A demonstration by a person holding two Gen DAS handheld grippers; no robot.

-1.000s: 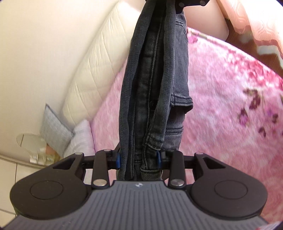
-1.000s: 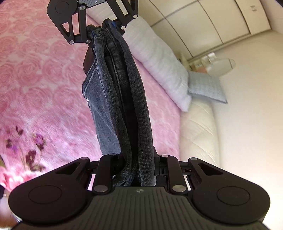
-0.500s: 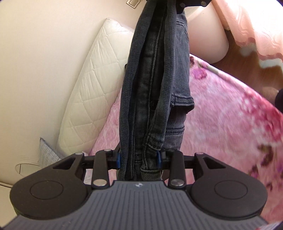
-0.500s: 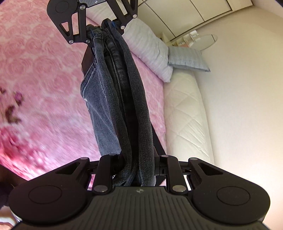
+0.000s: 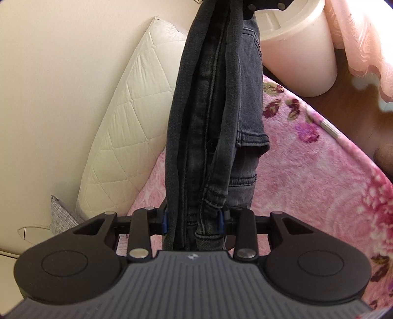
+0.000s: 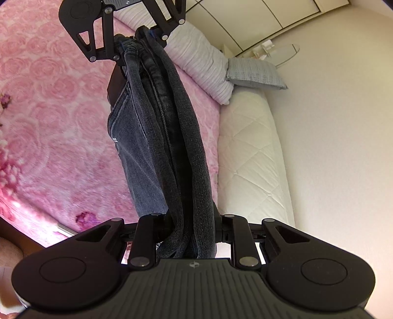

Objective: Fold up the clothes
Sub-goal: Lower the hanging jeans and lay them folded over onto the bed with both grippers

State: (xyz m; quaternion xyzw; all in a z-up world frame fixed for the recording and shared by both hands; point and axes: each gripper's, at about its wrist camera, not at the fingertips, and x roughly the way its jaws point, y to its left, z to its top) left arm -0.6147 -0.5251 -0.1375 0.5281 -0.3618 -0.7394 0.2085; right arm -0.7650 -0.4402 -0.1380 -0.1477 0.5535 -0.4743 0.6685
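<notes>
Left wrist: jeans (image 5: 211, 127) taut between grippers, above blanket (image 5: 319, 186).

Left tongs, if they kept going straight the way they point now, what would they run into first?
Apart from the dark jeans clamped in the left tongs, the line runs along the stretched denim to the right tongs gripping its far end. Those would probably come first, before the pink blanket below, though depth is unclear.

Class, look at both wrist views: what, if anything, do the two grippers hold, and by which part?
Both hold the folded dark grey denim jeans, stretched above the pink bed: left gripper clamps one bunched end, right gripper the opposite end.
</notes>
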